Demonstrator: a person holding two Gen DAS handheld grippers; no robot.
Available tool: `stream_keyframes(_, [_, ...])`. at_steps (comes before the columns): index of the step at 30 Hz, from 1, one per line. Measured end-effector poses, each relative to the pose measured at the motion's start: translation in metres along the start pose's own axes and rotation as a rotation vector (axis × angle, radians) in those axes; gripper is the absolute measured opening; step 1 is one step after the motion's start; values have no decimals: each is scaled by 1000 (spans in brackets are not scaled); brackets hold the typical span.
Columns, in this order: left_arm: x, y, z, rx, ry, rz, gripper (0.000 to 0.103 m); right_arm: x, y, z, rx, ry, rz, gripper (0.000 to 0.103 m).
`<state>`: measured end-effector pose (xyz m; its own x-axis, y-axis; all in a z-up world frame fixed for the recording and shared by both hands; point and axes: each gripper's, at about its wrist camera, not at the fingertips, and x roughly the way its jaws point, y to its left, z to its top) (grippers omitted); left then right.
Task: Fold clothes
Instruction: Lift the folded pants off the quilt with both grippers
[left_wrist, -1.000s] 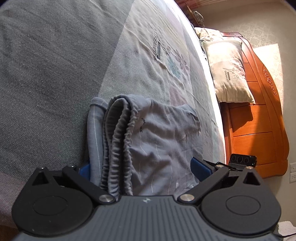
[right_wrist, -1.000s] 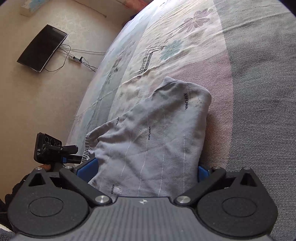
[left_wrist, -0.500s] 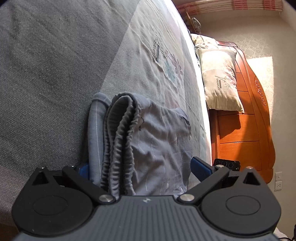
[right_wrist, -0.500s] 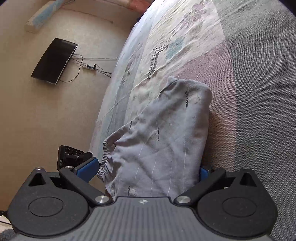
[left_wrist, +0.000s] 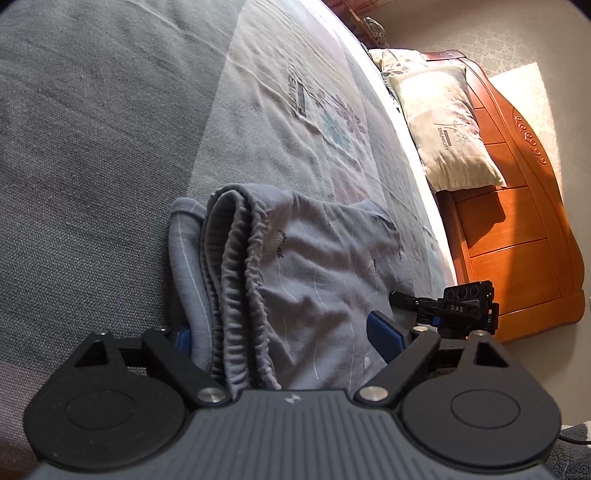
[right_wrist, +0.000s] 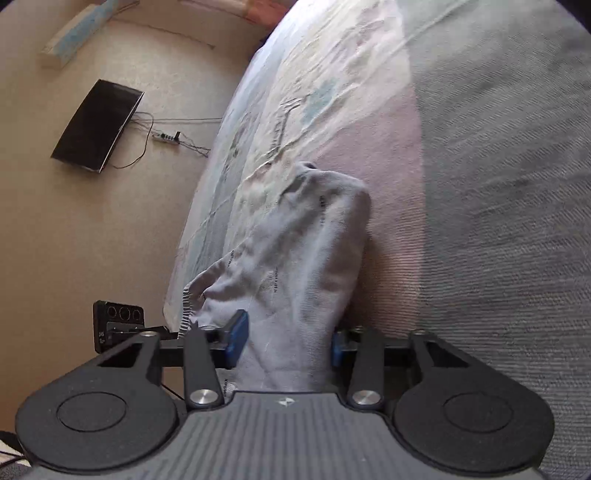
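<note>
Sunlight fell across the bed (left_wrist: 110, 147), whose cover ran from plain grey weave to a pale flower-printed panel. On it, directly ahead of both tongs, lay the grey garment (left_wrist: 303, 280), folded over on itself with its gathered elastic waistband (left_wrist: 243, 295) bunched in ridges toward the left side of the left tongs.

In the left wrist view, the left tongs (left_wrist: 288, 332) stood spread wide, their blue pads at either edge of the cloth, which filled the gap between them without being squeezed. In the right wrist view, the right tongs (right_wrist: 286, 338) were drawn much closer, their blue pads pressing in on a gathered neck of the same garment (right_wrist: 306, 266), which stood up from the bed cover in a puckered ridge just beyond the pads.

Beyond the garment and to the right of the left tongs, a printed pillow (left_wrist: 447, 129) leaned against an orange wooden headboard (left_wrist: 517, 229). To the left of the right tongs, past the bed's edge, a black flat screen (right_wrist: 98, 125) and a power strip (right_wrist: 166, 137) with trailing cables showed against a beige surface.
</note>
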<state>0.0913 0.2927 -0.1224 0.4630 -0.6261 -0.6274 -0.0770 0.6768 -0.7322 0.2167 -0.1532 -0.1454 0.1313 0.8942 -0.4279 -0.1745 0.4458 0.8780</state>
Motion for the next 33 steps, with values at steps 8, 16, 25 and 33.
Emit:
stream_keyframes(8, [-12,29,-8,-145,-62,6,34,4,1,-4,10,-25,-24,6])
stream_keyframes(16, [4,17,17,-101,-40,-57,68,8,1,-1,24,-7,-6,15])
stream_keyframes(25, [3,25,8,-143,-9,-161,76,21,27,4,-73,17,16,62])
stream_keyframes(33, [6,10,13,-114,-23,-207,93,24,35,3,-98,-9,101,82])
